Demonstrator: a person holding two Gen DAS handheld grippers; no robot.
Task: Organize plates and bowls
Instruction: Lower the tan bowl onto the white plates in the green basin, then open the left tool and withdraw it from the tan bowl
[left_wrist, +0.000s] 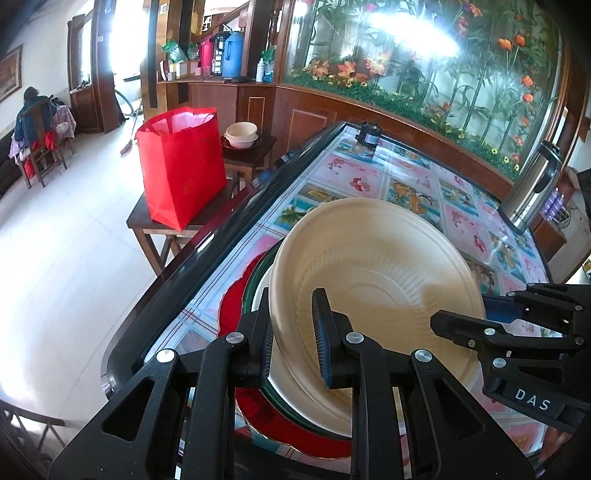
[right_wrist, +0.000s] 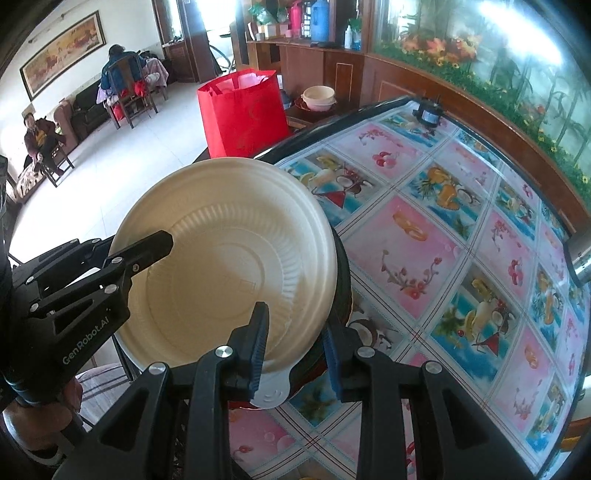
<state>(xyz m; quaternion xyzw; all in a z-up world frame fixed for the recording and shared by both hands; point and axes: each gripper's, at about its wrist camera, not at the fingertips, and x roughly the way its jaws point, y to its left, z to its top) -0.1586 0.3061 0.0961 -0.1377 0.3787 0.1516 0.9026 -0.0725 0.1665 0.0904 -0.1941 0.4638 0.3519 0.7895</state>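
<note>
A cream disposable bowl (left_wrist: 376, 266) lies tilted on a stack of plates at the table's near edge. A red plate (left_wrist: 232, 306) is at the bottom, with a green-rimmed plate (left_wrist: 258, 280) above it. My left gripper (left_wrist: 291, 295) is shut on the bowl's near rim, one finger inside and one outside. In the right wrist view the same bowl (right_wrist: 229, 266) has its rim and small tab between the jaws of my right gripper (right_wrist: 295, 317). The inner pad lies against the bowl, while the outer pad stands a little apart from it.
The glass-topped table (right_wrist: 424, 236) has a fruit-pattern cloth. A steel thermos (left_wrist: 532, 188) and a small black device (left_wrist: 369, 136) stand on it. Beyond its edge are a red bag (left_wrist: 181, 166) on a stool and stacked bowls (left_wrist: 242, 134) on a side table. People sit far back.
</note>
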